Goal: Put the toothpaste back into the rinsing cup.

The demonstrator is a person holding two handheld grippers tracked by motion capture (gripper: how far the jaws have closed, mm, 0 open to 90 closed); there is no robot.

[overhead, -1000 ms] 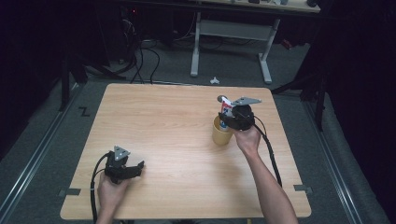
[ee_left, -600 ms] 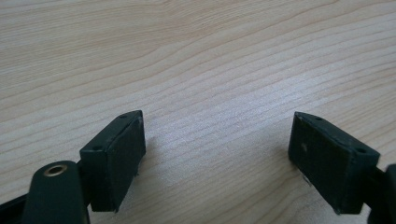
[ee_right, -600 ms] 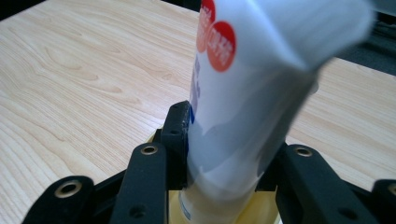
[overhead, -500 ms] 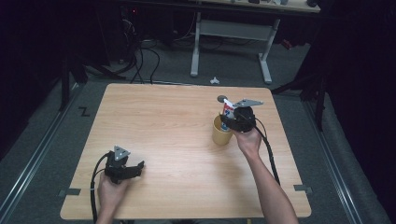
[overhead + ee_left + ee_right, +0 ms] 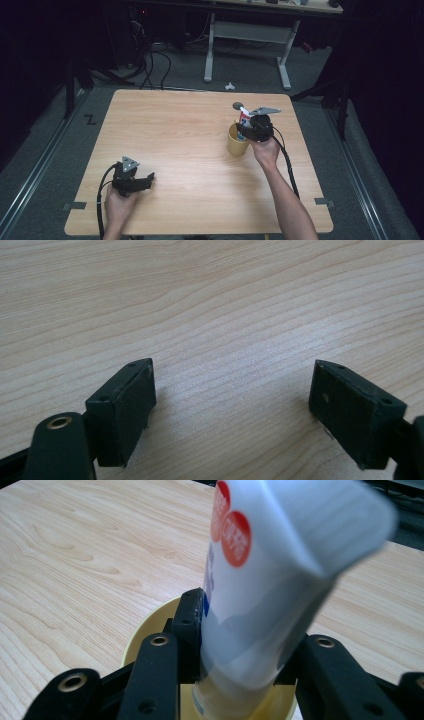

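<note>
Lowering the white tube (image 5: 270, 595) into the yellow cup (image 5: 236, 140) appears to be the step in hand. The tube is clamped between the jaws of the right tool (image 5: 258, 126), upright with a slight tilt, its lower end already inside the cup's rim directly below the tool. The tube should be kept centred over the opening and released only once its base is judged to be seated, so that the cup is not tipped. The left tool (image 5: 232, 410) is held wide and empty, low over bare tabletop (image 5: 225, 305), well apart from the cup.
</note>
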